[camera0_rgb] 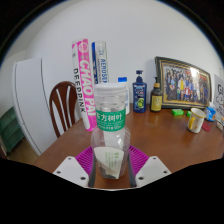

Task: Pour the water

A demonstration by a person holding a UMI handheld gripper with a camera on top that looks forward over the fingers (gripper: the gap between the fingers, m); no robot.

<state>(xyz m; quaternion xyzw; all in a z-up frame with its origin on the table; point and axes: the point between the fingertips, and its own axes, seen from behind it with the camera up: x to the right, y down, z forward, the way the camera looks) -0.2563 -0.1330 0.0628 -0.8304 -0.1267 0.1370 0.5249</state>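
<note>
**Observer:** Status on the pour?

**Operator:** I have the tool (110,168) clamped on the water bottle (110,125); both pink pads (85,160) press its lower body. The bottle is upright, held over the worktop (165,140). I judge pouring not yet begun: no tilt, no stream.

**Observer:** Receiving vessel?

**Operator:** None I can identify. Small items stand beyond, near a framed photo (183,82), too small to name. The bottle's base is hidden behind the fingers; cap state and water level unclear.
</note>
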